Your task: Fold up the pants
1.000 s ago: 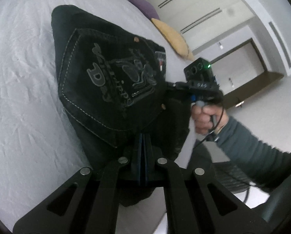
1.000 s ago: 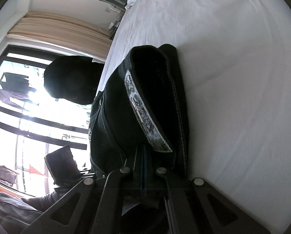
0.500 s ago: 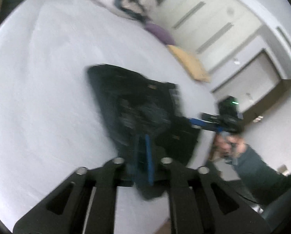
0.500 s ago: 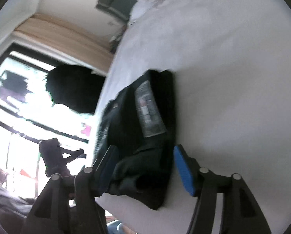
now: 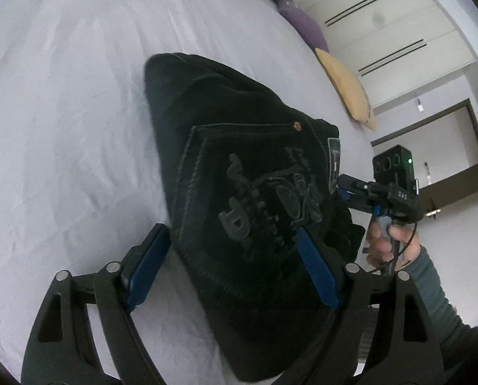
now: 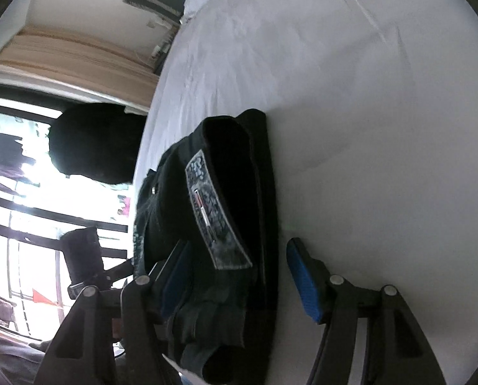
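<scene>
The black jeans point(image 5: 245, 224) lie folded into a thick bundle on the white bed sheet point(image 5: 62, 128), embroidered back pocket up, waistband label point(image 6: 213, 218) at the near end. The left tool point(image 5: 229, 256) is spread wide astride the bundle; the right tool point(image 6: 239, 272) likewise, though whether its pads touch denim looks unclear. Yellow pillow point(image 5: 348, 86) beyond.

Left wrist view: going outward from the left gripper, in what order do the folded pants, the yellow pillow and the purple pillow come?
From the left gripper, whose jaws stand open:
1. Folded pants, lying between the jaws on the white bed.
2. Yellow pillow, farther up on the right, at the bed's edge.
3. Purple pillow, farthest, beyond the yellow one near the top.
</scene>
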Available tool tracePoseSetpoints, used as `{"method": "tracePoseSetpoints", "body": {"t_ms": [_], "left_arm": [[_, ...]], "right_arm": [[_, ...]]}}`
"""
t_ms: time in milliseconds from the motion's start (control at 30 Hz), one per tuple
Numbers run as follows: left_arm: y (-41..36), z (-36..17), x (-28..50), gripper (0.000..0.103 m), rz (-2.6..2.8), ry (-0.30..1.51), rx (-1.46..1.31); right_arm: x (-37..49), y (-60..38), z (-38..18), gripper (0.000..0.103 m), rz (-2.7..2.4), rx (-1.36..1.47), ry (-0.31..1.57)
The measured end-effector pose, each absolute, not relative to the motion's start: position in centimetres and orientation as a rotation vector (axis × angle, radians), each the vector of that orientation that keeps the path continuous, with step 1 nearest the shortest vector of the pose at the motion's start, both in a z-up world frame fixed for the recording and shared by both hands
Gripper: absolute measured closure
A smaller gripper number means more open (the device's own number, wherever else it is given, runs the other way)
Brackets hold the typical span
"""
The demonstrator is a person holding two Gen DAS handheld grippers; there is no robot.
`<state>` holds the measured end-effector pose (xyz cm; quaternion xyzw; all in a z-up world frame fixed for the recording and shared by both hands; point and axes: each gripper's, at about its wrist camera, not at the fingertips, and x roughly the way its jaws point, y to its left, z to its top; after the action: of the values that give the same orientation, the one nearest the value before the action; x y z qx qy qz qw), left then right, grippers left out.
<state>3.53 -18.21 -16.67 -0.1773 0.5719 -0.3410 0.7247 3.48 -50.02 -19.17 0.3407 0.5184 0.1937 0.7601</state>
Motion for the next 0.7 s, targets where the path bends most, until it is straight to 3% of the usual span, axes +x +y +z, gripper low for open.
{"method": "tracePoseSetpoints", "body": {"t_ms": [100,300,433,700], "left_arm": [[-19.0,-17.0,4.3,0.053,-0.748,1.292,-0.356],[-19.0,-16.5,4.4,0.072,-0.723,1.294,-0.341],[-18.9,-14.7,3.7,0.076,-0.709,1.245,-0.327],[-15.2,-8.5,6.8,0.077,-0.672,1.094,-0.3]], "right_arm": [[4.5,-49.0,-19.1,0.04,0.413,0.705,1.152],[5.6,-46.5,-18.4,0.063,0.356,0.588,1.16],[4.8,-45.5,-16.1,0.081,0.318,0.48,1.126],[8.1,-43.4,-9.4,0.085,0.373,0.408,1.002]]}}
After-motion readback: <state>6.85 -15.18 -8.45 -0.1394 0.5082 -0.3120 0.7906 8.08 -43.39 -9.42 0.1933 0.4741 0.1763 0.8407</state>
